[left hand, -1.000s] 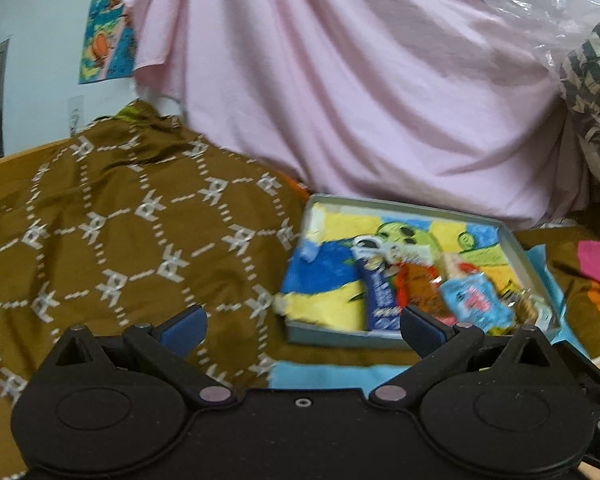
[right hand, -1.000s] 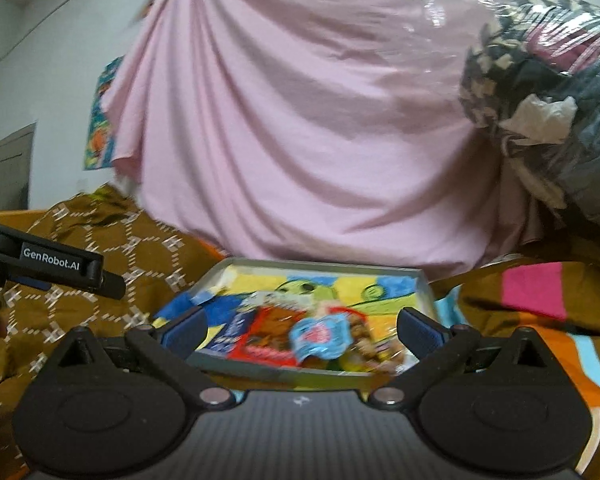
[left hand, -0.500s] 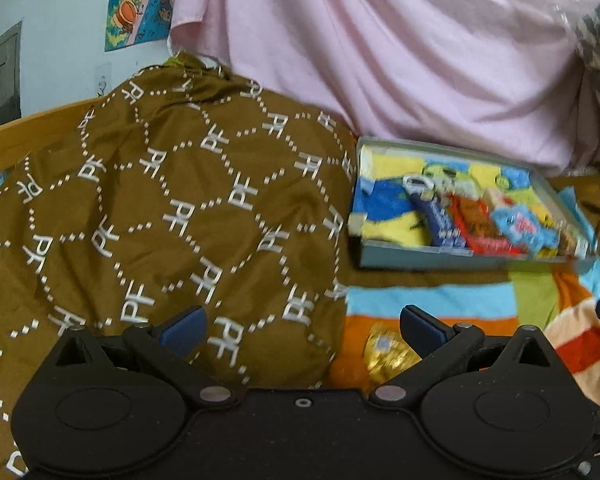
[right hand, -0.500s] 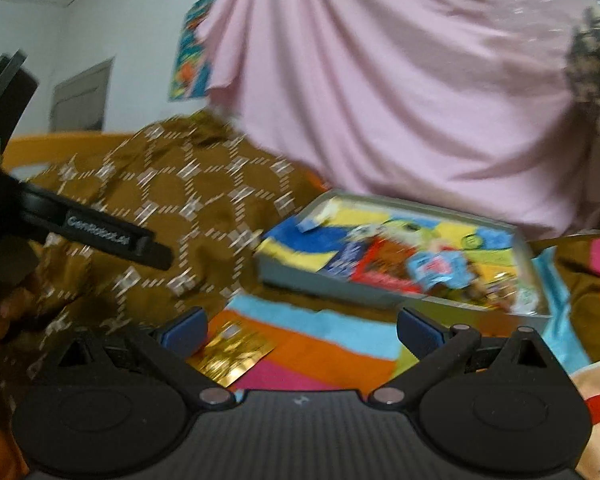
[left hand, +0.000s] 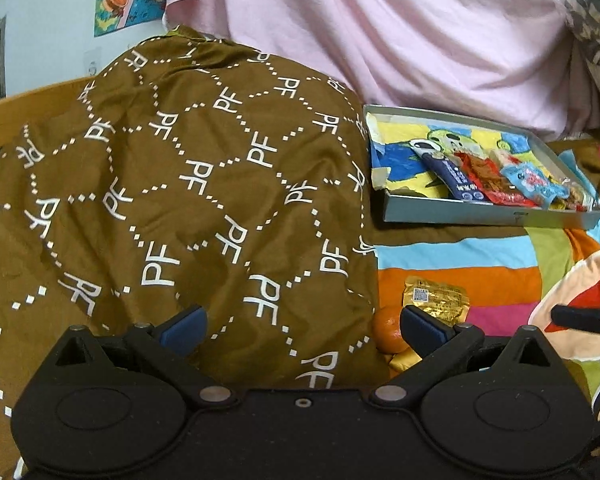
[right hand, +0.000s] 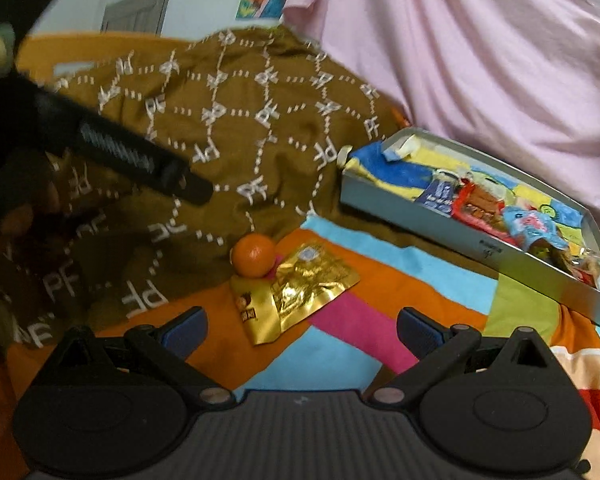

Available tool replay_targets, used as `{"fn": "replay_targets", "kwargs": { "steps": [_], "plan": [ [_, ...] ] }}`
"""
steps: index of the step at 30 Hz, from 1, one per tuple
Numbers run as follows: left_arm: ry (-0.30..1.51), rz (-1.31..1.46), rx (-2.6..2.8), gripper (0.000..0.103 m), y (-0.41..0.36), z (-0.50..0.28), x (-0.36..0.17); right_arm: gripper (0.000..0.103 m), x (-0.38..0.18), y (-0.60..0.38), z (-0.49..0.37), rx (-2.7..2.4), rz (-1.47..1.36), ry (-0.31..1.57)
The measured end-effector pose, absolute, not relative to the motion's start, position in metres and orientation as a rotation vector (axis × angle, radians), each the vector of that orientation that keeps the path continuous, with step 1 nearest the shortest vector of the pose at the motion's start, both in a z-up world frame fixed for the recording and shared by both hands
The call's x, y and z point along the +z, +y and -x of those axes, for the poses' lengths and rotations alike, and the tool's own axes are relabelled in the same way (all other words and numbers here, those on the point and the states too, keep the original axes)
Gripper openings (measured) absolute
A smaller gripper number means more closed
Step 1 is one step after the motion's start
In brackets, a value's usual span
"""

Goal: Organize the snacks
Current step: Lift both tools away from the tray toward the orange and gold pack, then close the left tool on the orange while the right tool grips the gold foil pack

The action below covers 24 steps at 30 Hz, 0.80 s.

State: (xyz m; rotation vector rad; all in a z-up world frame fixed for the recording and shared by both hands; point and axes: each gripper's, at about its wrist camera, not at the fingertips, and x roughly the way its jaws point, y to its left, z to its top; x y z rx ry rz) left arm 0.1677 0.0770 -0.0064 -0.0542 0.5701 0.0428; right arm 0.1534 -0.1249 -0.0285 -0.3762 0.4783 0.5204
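A grey tray [left hand: 484, 216] with several snack packets [left hand: 496, 182] sits on the bed at the right; it also shows in the right wrist view [right hand: 476, 248]. A gold packet [right hand: 312, 288] and a small orange [right hand: 254, 255] lie on the striped sheet in front of the tray. A second gold packet [right hand: 260, 316] lies under them. My right gripper [right hand: 300, 330] is open and empty, just short of the gold packets. My left gripper [left hand: 302, 326] is open and empty over the brown blanket, with the orange [left hand: 388, 326] and gold packet [left hand: 436, 296] by its right finger.
A bunched brown patterned blanket [left hand: 188, 200] fills the left side. A pink sheet [left hand: 420, 40] hangs behind the tray. The colourful striped bedsheet [right hand: 380, 272] lies under the snacks. The left gripper's body [right hand: 132, 156] shows at the left of the right wrist view.
Both grippers have pulled back and tilted down from the tray. The orange and gold packets on the striped sheet have come into view. Both stay open.
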Motion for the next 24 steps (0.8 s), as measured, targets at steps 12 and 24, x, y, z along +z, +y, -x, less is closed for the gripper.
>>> {"fn": "replay_targets", "kwargs": {
  "steps": [12,24],
  "plan": [
    [0.607,0.112,0.029,0.102,0.092,-0.175,-0.016,0.103,-0.042,-0.098,-0.197,0.467,0.332,0.598],
    [0.611,0.098,-0.034,0.102,0.088,-0.175,-0.017,0.097,-0.051,-0.101,-0.221,0.4,0.254,0.66]
  ]
}}
